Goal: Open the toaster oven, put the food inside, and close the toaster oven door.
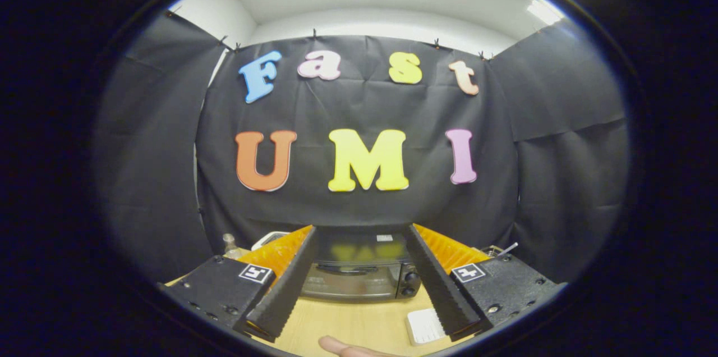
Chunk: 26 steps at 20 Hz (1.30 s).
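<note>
Black cloth backs a wooden table (359, 320). Gripper (359, 275) hangs high, fingers spread wide on nothing. Toaster oven (359, 278) sits at 12 o'clock beyond them, door shut. Can't spot any food, so that fits either not loaded or all finished.

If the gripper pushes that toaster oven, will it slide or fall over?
The toaster oven probably won't tip: it looks low, wide and boxy, sitting flat on the wooden table. It might slide a little on that smooth top. The hand-held gripper is open, with the oven beyond its fingers.
</note>
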Tool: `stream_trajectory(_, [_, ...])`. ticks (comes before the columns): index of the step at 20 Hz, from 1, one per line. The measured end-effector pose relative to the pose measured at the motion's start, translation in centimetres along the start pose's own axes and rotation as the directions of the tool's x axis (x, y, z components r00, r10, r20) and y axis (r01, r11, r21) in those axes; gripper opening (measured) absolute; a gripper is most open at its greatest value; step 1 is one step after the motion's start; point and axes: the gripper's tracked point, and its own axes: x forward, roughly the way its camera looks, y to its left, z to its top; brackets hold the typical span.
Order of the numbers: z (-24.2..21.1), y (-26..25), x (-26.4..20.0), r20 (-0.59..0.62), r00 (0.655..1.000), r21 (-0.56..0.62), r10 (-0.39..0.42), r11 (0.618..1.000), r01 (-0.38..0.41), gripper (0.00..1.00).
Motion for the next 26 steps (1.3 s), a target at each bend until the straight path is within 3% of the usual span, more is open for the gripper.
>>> stream_trajectory(4, [3.7,-1.1,-5.9,0.091,0.996,-0.06,0.024,0.998,-0.018,1.0])
stream_trajectory(8, [2.1,-2.9,-9.2,0.051,0.999,-0.063,0.016,0.998,-0.013,1.0])
stream_trajectory(26, [-1.6,-7.4,-10.9,-0.019,1.0,-0.007,-0.012,1.0,0.012,1.0])
